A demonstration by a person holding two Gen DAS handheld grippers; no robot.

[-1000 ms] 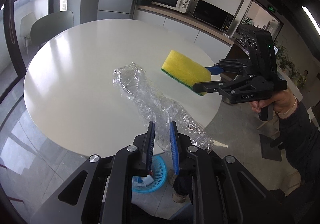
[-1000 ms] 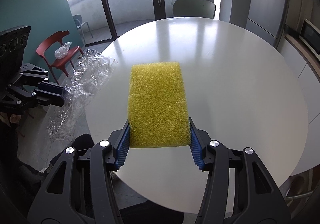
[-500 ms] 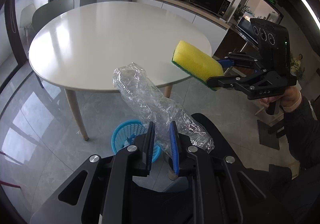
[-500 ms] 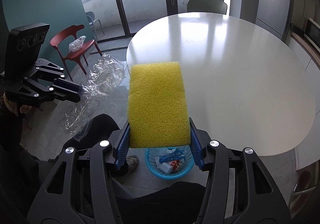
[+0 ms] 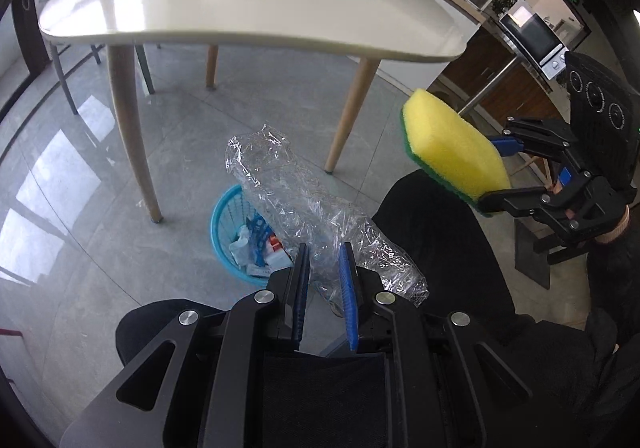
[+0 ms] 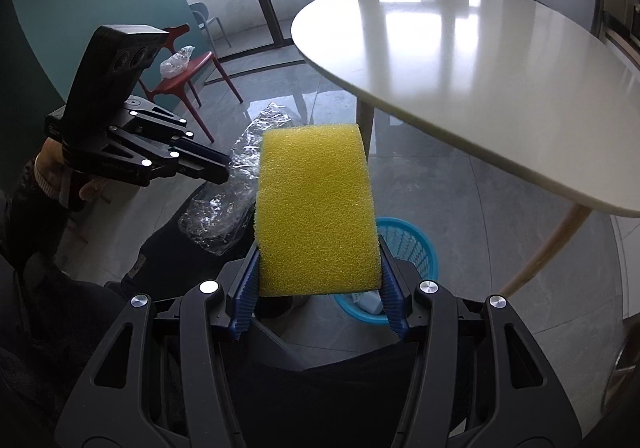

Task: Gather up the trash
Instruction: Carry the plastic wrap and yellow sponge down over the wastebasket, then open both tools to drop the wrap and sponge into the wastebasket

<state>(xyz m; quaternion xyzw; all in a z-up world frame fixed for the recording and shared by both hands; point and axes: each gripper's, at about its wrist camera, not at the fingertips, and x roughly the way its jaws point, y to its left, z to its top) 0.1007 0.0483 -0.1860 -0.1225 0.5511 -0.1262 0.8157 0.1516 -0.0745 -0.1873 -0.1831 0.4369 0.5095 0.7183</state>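
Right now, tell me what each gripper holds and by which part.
Left gripper: crumpled clear plastic wrap, pinched near its lower end. Right gripper: yellow sponge, clamped across its near end.

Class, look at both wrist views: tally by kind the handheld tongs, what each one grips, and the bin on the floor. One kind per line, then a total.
Tongs: 2 (left tongs, right tongs)
Yellow sponge: 1, gripped by the right tongs
Clear plastic wrap: 1, gripped by the left tongs
Blue basket: 1, on the floor, with trash inside
Total: 5
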